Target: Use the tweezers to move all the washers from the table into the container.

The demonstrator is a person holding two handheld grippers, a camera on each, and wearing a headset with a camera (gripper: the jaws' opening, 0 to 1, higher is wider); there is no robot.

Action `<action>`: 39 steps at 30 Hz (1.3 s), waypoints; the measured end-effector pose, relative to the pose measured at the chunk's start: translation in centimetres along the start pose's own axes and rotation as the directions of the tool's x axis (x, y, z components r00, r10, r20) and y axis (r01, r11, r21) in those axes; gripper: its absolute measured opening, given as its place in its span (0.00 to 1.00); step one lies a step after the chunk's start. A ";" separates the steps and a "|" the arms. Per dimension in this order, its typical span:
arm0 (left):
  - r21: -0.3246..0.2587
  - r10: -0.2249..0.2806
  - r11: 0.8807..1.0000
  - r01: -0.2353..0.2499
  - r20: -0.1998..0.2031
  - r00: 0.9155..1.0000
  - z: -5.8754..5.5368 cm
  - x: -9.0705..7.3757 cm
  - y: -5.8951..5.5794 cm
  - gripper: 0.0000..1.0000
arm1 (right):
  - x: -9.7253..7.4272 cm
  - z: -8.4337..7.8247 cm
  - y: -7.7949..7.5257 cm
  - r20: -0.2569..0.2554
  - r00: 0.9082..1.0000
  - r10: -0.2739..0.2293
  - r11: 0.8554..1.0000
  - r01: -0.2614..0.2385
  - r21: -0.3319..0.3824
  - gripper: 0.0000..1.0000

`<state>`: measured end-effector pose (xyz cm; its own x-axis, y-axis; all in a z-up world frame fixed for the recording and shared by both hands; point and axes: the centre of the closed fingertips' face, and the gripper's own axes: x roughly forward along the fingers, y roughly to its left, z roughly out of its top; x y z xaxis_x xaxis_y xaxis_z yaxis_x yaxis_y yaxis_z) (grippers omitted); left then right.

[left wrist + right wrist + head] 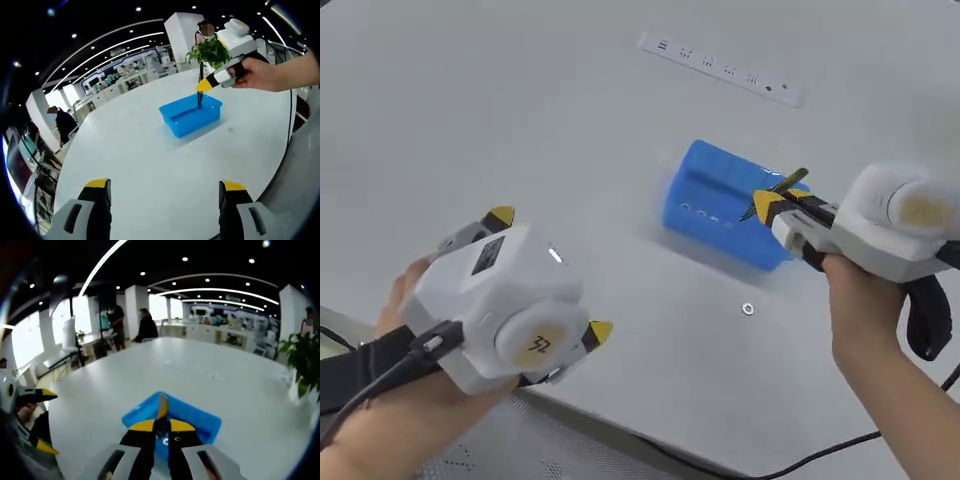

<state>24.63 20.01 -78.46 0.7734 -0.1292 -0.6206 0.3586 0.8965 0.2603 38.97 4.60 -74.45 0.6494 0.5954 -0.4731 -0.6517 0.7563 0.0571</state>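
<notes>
right gripper (pixel 768 204) clamps tweezers (pixel 785 183) tips-down over blue container (pixel 705 200), likely to release a washer; left gripper (pixel 165 185) wide apart, idle; one washer (pixel 748 309) on table (pixel 520 120).

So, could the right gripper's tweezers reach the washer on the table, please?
Probably yes: the washer lies on bare table beside the container, nothing between it and the tweezers in the right gripper.

A white power strip (pixel 720 68) lies on the table (pixel 520 120) well beyond the right fingers (pixel 768 206), a potted plant (pixel 301 360) farther right.
</notes>
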 end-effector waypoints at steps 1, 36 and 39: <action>-0.001 -0.001 1.000 0.001 -0.001 1.000 0.0 0.0 0.0 0.91 | -0.5 0.1 0.2 0.007 1.000 0.002 1.000 -0.002 0.004 0.05; 0.015 -0.005 1.000 0.005 -0.012 1.000 -0.3 0.1 -0.1 0.90 | -2.8 -8.7 -0.4 -0.160 0.987 -0.025 0.999 0.032 0.041 0.05; 0.016 -0.008 1.000 0.008 -0.013 1.000 -0.3 0.1 -0.2 0.90 | -2.8 -9.1 -0.4 -0.174 0.984 -0.027 0.999 0.034 0.033 0.05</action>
<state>24.51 19.94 -78.79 0.7635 -0.1307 -0.6324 0.3733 0.8884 0.2672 33.88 0.20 -81.12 0.5891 0.5184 -0.6198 -0.6163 0.7843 0.0702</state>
